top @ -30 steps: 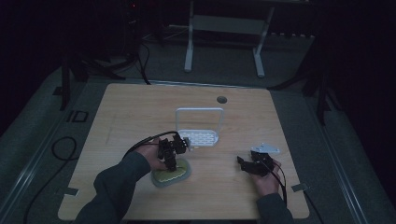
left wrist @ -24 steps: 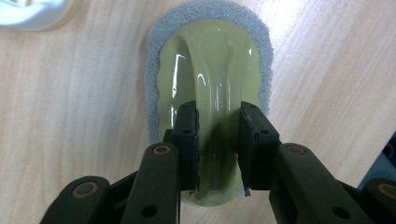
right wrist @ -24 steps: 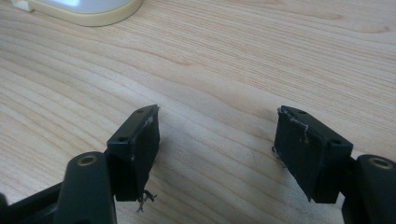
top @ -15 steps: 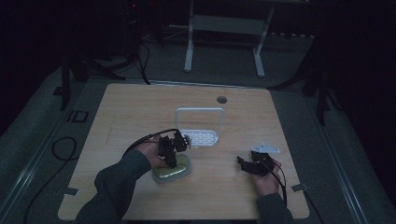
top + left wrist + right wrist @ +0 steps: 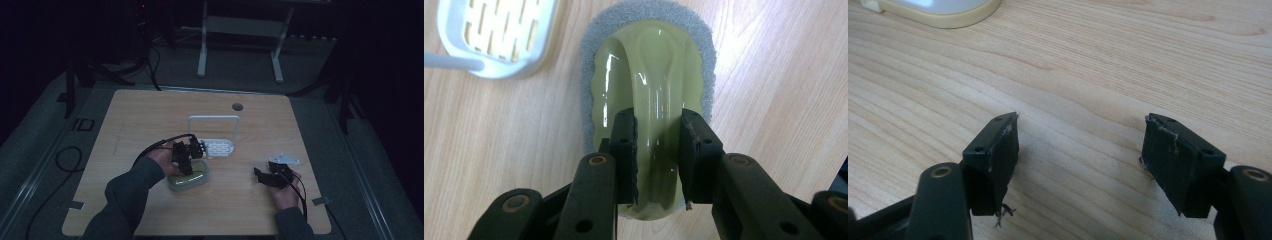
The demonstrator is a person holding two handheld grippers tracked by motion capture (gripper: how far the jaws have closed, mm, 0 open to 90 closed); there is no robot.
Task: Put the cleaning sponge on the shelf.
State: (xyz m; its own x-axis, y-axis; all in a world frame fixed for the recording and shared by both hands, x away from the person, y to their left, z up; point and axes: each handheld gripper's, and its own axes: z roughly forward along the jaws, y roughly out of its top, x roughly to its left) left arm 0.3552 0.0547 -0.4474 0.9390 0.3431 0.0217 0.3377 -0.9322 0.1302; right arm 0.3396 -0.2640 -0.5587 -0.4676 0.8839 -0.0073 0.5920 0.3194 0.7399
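Note:
A scrubber with a glossy pale green handle (image 5: 649, 90) on a grey sponge pad (image 5: 589, 55) lies on the wooden table (image 5: 150, 110), left of centre, in the high view (image 5: 189, 176). My left gripper (image 5: 656, 125) is shut on the raised ridge of that handle, one jaw pressed to each side; the high view shows it (image 5: 187, 157) above the scrubber. My right gripper (image 5: 1080, 130) stands open over bare wood near the front right (image 5: 262, 175), nothing between its fingers.
A white slotted drain tray (image 5: 218, 147) with an upright wire frame sits just beyond the scrubber, also at the upper left of the left gripper view (image 5: 499, 35). A round hole (image 5: 237, 106) marks the table's far side. A pale rounded edge (image 5: 933, 10) lies ahead of the right gripper.
The left gripper and the scrubber have shifted slightly away from the person, toward the white tray. The right gripper has stayed put.

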